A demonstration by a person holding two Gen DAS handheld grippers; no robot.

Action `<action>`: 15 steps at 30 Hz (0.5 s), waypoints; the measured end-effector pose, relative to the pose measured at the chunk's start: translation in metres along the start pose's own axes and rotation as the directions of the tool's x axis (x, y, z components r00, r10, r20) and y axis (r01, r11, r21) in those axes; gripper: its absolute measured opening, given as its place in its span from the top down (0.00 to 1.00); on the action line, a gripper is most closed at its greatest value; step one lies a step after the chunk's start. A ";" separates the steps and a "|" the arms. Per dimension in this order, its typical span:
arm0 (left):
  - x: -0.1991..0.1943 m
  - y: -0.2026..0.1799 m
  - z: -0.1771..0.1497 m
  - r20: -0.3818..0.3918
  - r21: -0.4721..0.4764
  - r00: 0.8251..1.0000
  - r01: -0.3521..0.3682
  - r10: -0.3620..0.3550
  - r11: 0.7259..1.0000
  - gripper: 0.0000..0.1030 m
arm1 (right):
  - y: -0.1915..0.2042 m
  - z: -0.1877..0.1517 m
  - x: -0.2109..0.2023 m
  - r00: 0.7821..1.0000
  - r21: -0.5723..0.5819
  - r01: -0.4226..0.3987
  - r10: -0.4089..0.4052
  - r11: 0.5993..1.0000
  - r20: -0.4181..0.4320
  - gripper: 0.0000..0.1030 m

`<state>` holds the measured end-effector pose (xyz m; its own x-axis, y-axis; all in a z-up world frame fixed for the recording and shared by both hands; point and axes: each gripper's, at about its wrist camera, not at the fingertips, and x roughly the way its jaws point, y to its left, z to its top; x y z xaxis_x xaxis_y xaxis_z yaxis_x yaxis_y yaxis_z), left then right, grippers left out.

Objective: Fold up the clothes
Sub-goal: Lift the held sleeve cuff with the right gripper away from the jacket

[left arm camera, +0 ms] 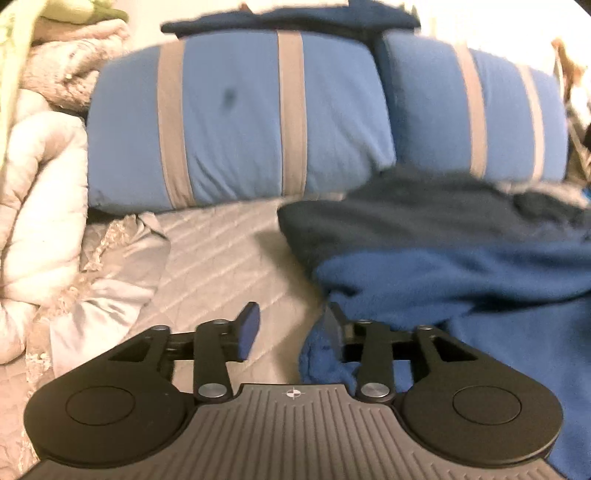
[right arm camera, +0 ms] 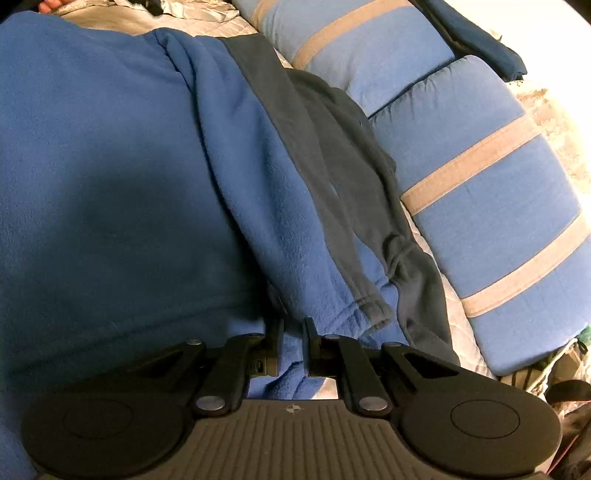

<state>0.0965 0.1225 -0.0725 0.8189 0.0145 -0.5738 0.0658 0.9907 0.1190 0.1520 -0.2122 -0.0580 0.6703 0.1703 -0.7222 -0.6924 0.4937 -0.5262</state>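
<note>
A blue fleece garment point(left arm camera: 461, 273) with a dark navy-grey part point(left arm camera: 424, 214) lies spread over a quilted bed, filling the right half of the left wrist view. My left gripper point(left arm camera: 291, 325) hangs open at the garment's left edge, over bare quilt, nothing between its fingers. In the right wrist view the same blue fleece point(right arm camera: 129, 177) fills the left and middle, its dark band point(right arm camera: 332, 177) running diagonally. My right gripper point(right arm camera: 293, 338) is nearly closed, with a fold of the blue fleece pinched between its fingers.
Two blue pillows with grey stripes point(left arm camera: 236, 122) point(right arm camera: 498, 206) lie along the head of the bed. A pale rumpled comforter point(left arm camera: 37, 192) and lace-trimmed cloth point(left arm camera: 110, 258) sit at the left. Quilted bedcover point(left arm camera: 221, 251) shows between them. Dark blue fabric point(left arm camera: 295, 18) lies behind the pillows.
</note>
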 end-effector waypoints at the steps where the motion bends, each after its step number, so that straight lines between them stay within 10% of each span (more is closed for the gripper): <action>1: -0.009 0.000 0.003 0.015 -0.006 1.000 0.009 -0.009 1.000 0.48 | 0.000 -0.001 0.000 1.000 0.006 0.004 -0.004 1.000 0.001 0.89; 7: -0.062 -0.008 0.014 0.114 0.008 0.991 0.067 -0.067 0.998 0.28 | -0.001 -0.010 -0.003 0.999 0.043 0.036 -0.037 0.998 0.013 0.67; 15: -0.081 -0.050 0.026 0.116 0.049 0.980 0.155 -0.159 0.987 0.28 | -0.002 -0.007 0.001 0.993 0.074 0.102 -0.106 0.992 0.052 0.46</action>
<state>0.0417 0.0680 -0.0105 0.8585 -0.1595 -0.4875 0.2198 0.9731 0.0688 0.1521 -0.2191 -0.0611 0.7528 0.1609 -0.6383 -0.5989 0.5699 -0.5626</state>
